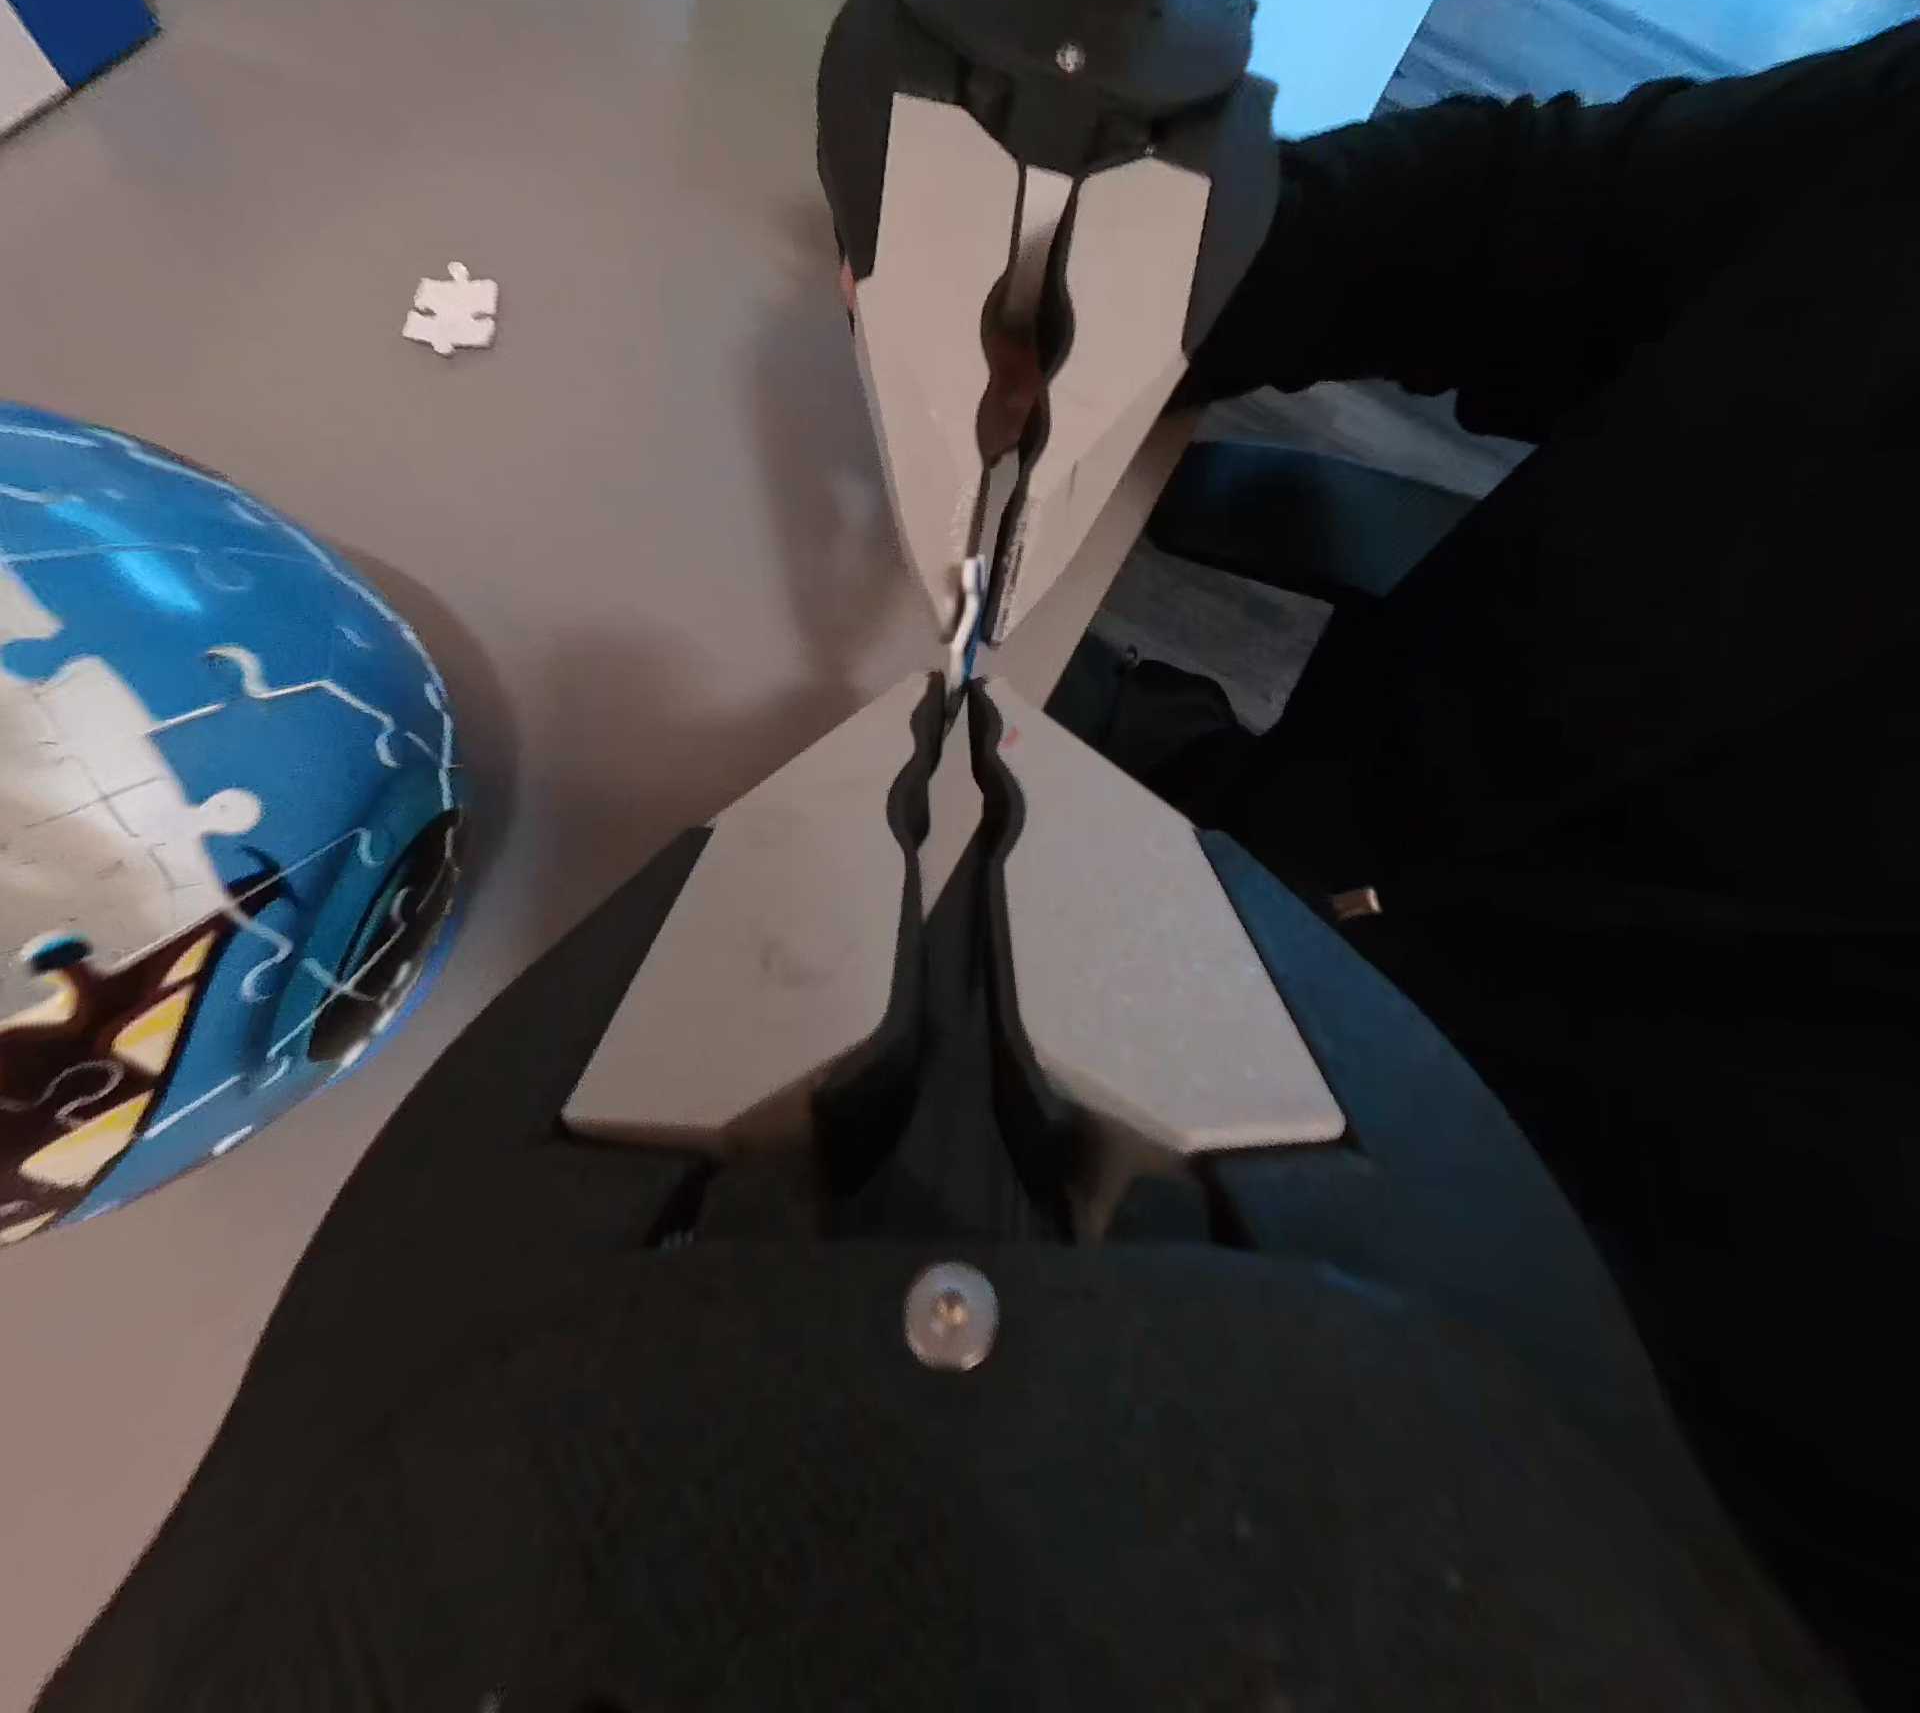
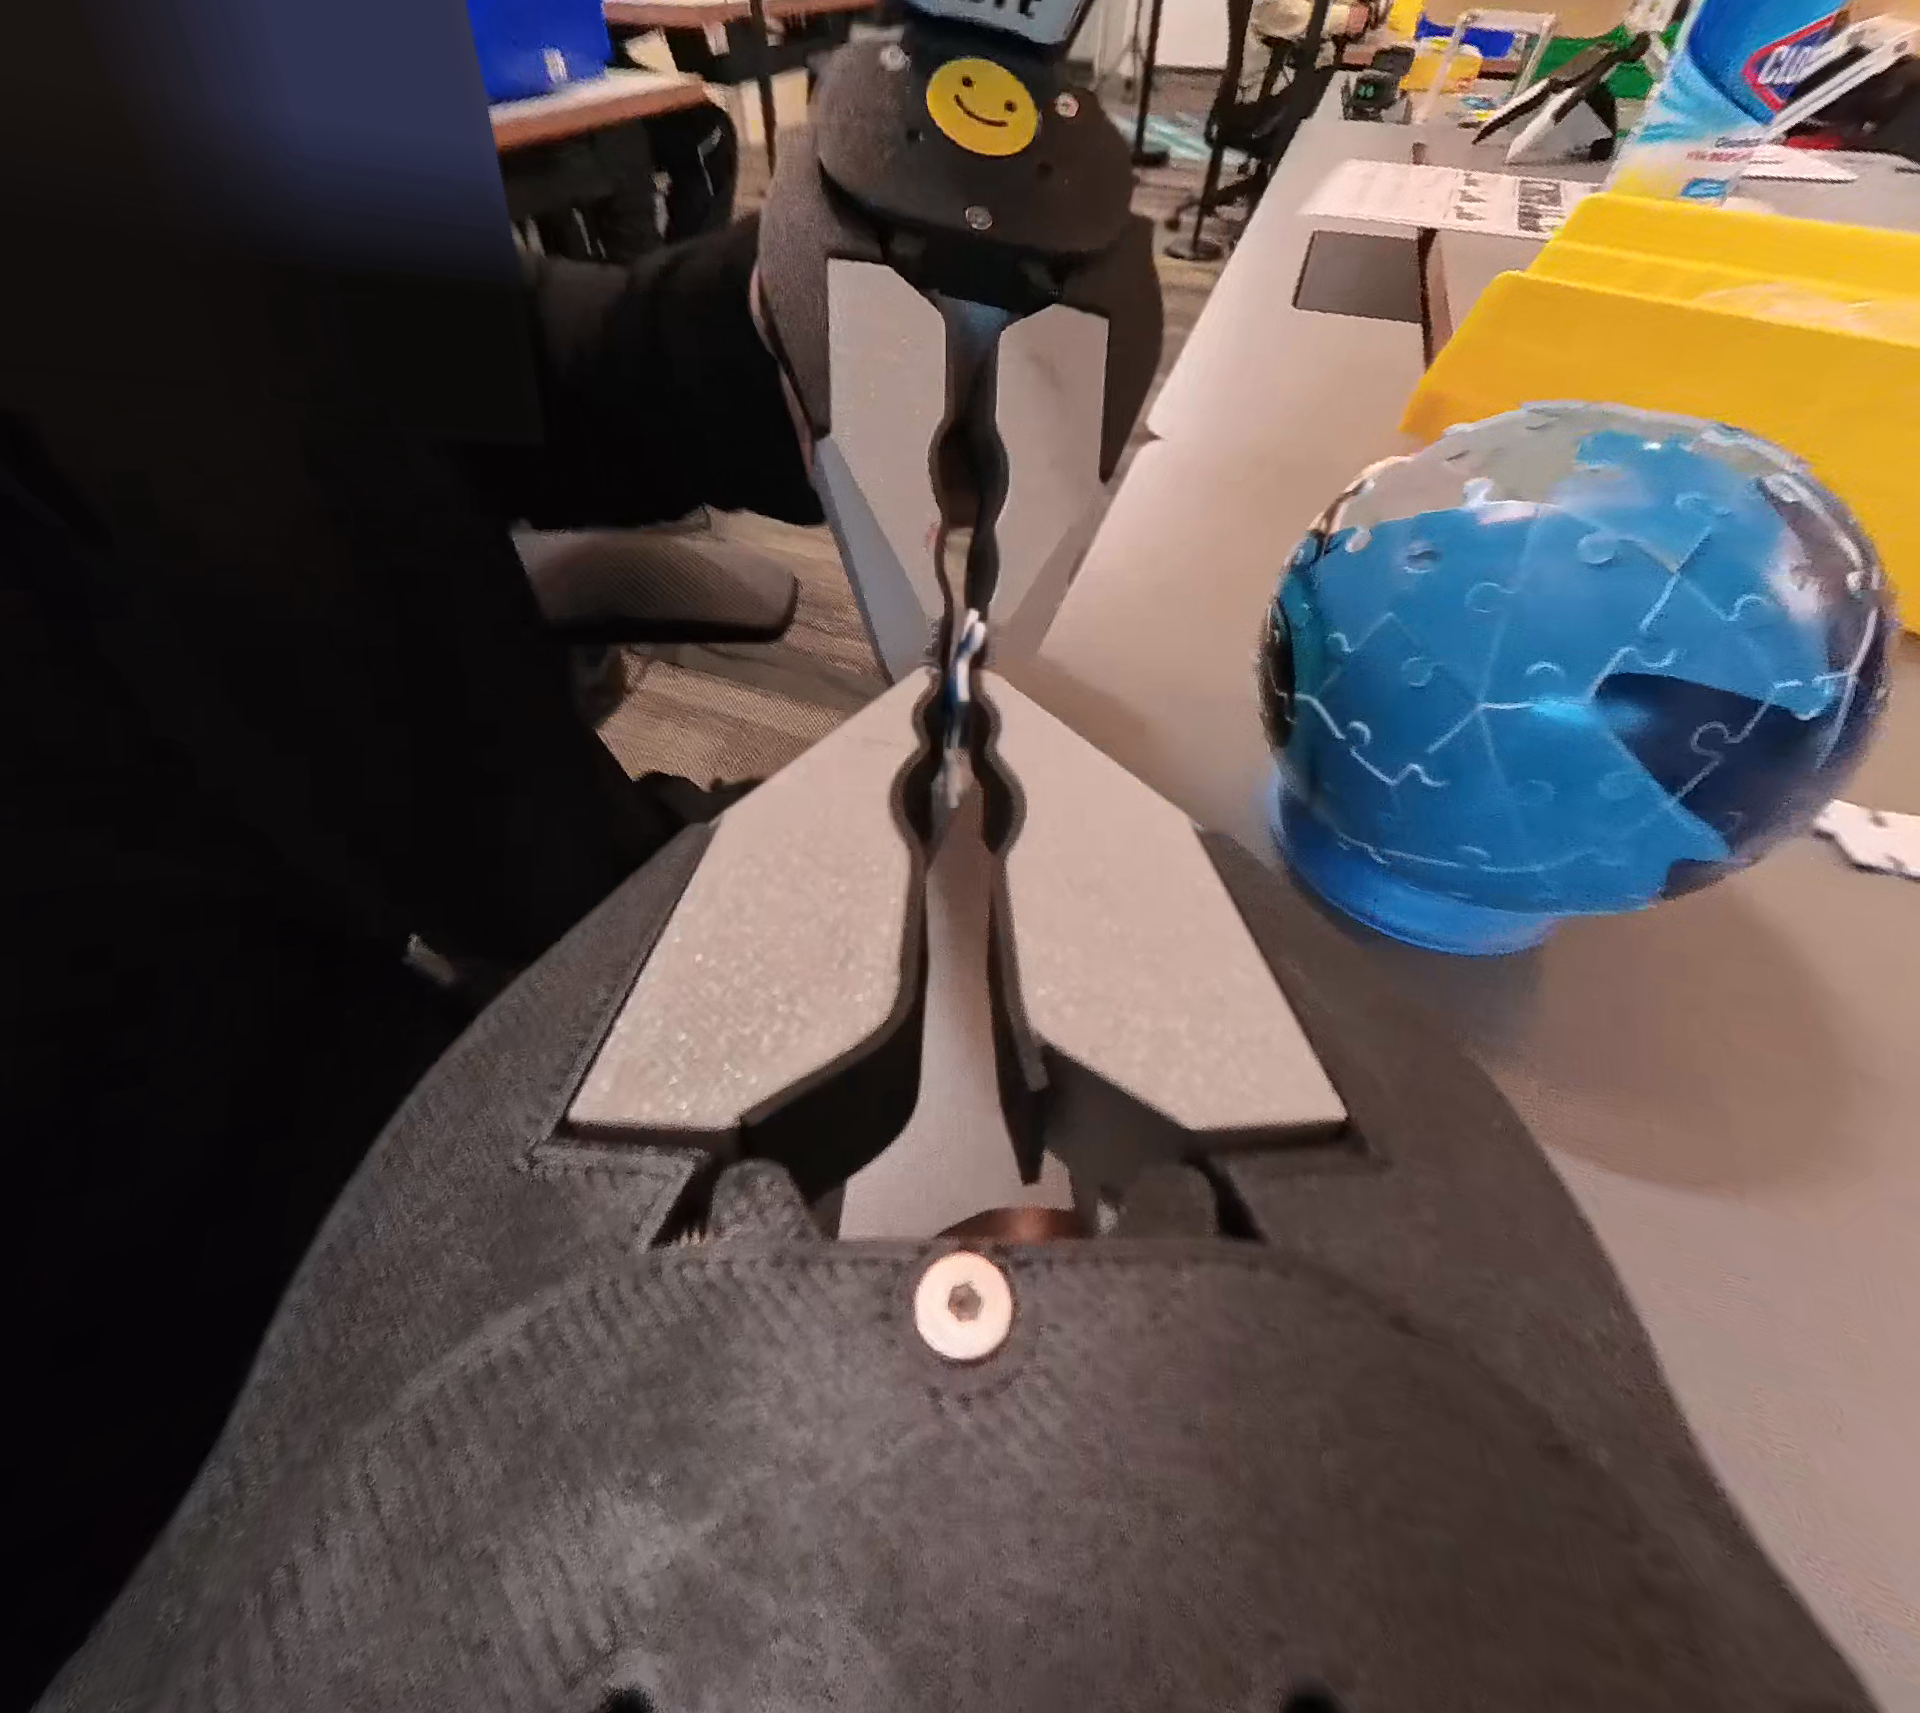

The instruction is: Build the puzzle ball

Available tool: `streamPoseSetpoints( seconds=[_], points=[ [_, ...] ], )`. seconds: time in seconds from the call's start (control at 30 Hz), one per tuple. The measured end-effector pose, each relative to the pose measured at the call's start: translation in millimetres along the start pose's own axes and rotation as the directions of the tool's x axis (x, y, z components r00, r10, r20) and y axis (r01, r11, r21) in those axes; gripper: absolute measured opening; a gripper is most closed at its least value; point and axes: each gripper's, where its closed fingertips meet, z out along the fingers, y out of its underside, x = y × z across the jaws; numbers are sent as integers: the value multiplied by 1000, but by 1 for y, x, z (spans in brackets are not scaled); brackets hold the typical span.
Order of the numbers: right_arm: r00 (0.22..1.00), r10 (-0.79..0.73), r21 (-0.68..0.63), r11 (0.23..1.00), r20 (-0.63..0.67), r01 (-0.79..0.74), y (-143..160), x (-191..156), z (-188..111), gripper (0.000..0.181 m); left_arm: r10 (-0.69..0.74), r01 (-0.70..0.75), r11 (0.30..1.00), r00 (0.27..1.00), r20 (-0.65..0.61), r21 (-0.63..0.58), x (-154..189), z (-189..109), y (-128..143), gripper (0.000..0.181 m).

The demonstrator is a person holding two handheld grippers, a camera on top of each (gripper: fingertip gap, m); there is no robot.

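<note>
Between the tips: puzzle piece [image 1: 966, 619], thin, light, stiff.
Left gripper [image 1: 948, 695]: pinching its lower edge.
Right gripper [image 2: 951, 707]: clamping its opposite edge.

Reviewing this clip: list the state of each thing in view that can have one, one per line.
Left gripper: fingers shut on the puzzle piece, tip to tip with the other gripper.
Right gripper: fingers shut on the puzzle piece.
Puzzle piece: held edge-on in the air by both grippers.
Puzzle ball: partly built, a gap open in its shell, resting on the table.
Loose piece: lying flat on the table, white side up, untouched.
</note>
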Motion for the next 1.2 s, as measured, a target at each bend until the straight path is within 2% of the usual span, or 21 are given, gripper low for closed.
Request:
streamPoseSetpoints(
  seconds=[0.13,0.23,0.3,0.37,0.53,0.77,0.9,1.0,1.2],
  points=[
    [995,97,96,991,9,-97,-16,9,-2,0,-30,28,988,999,10,154,-8,-16,-19,3],
    [981,192,161,968,14,-191,-24,22,-4,0,-36,22,975,997,64,220,-20,-26,-27,2],
    [964,264,204,943,28,-264,-26,31,-8,0,-41,14,972,993,109,234,-30,-32,-27,0],
    [943,329,251,910,46,-330,-29,40,-15,0,-41,9,976,989,143,219,-37,-36,-23,6],
    [880,459,333,816,122,-472,-34,54,-26,0,-44,14,984,985,167,176,-41,-27,-12,15],
    [807,543,350,727,234,-591,-34,54,-26,0,-46,7,966,988,144,259,-34,-15,-33,18],
    [805,541,337,731,244,-594,-33,48,-21,0,-77,53,956,994,73,287,-27,-4,-40,17],
    [809,529,330,738,257,-588,-35,43,-19,0,-79,57,948,995,58,313,-26,-5,-42,5],
    [840,490,313,781,232,-541,-35,36,-15,0,-123,127,953,992,-34,275,-18,-9,-39,0]
  ],
)
